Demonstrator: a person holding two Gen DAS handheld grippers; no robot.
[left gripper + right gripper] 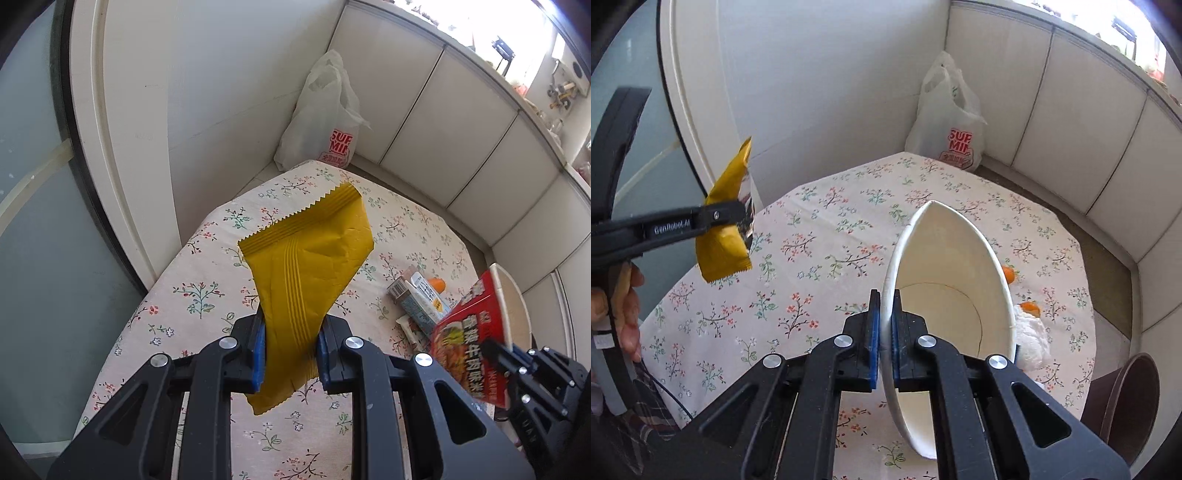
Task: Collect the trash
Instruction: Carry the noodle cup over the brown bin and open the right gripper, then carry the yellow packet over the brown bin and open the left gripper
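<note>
right gripper clamped on the wall of the instant noodle cup, mouth facing camera, lifted off the table. left gripper pinches the yellow snack wrapper, long axis upward. brown bin at lower right, nearer the right hand: cup likely goes first.

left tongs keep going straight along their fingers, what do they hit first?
Probably the floral tablecloth. The left tongs grip a yellow wrapper and point down at bare cloth; the white plastic bag lies beyond the table. Depth is uncertain.
</note>
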